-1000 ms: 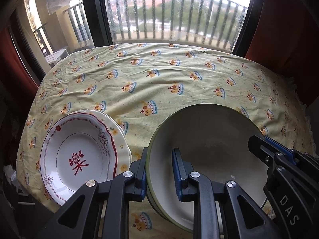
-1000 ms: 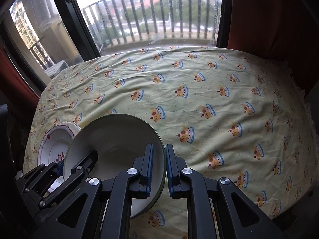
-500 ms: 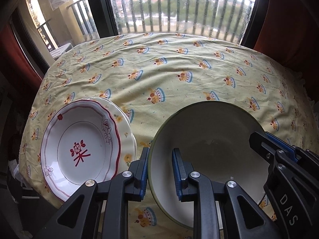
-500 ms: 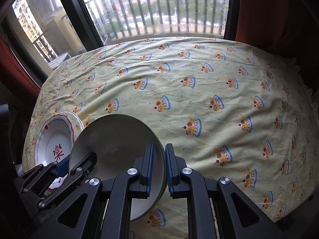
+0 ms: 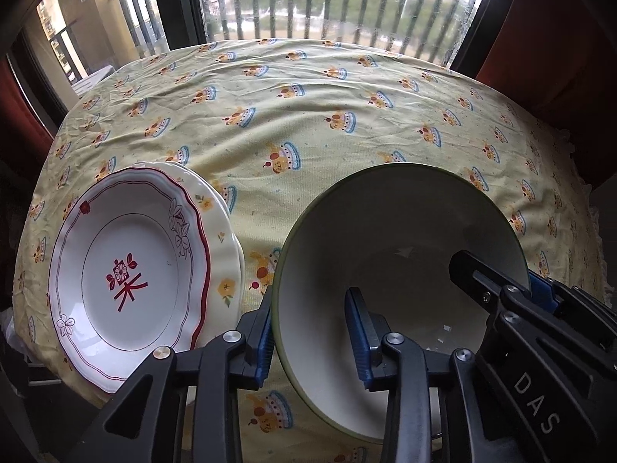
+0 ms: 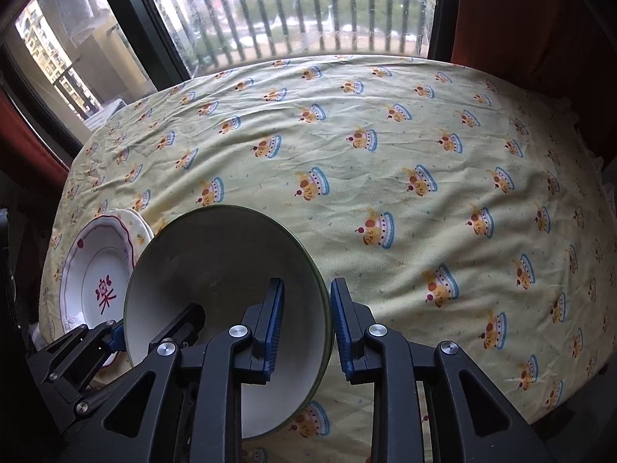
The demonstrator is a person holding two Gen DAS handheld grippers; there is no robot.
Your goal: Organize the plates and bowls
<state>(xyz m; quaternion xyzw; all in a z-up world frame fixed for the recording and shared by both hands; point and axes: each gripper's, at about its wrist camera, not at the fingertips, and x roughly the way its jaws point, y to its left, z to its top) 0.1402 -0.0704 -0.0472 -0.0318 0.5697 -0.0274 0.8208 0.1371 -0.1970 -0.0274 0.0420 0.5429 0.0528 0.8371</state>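
Note:
A large cream bowl (image 5: 405, 239) with a green rim sits low over the yellow tablecloth (image 5: 308, 115), right of a red-trimmed white plate (image 5: 131, 254) that is stacked on a cream floral plate (image 5: 225, 239). My left gripper (image 5: 311, 337) straddles the bowl's left rim and its jaws are opening; the inner pad stands clear of the wall. My right gripper (image 6: 307, 326) straddles the right rim of the bowl (image 6: 216, 262), jaws opening too, with a gap at both pads. Each gripper shows in the other's view: right gripper (image 5: 501, 281), left gripper (image 6: 150, 324).
The tablecloth (image 6: 424, 154) with its crown print covers a round table, bare cloth beyond and right of the bowl. A window with balcony railing (image 5: 327, 7) stands behind the table. Red curtains (image 6: 540, 19) hang at the sides. The plate stack (image 6: 96, 266) lies near the left edge.
Both grippers came down with the bowl toward the cloth. Their jaws, shut on the bowl's rim before, have spread apart on both sides.

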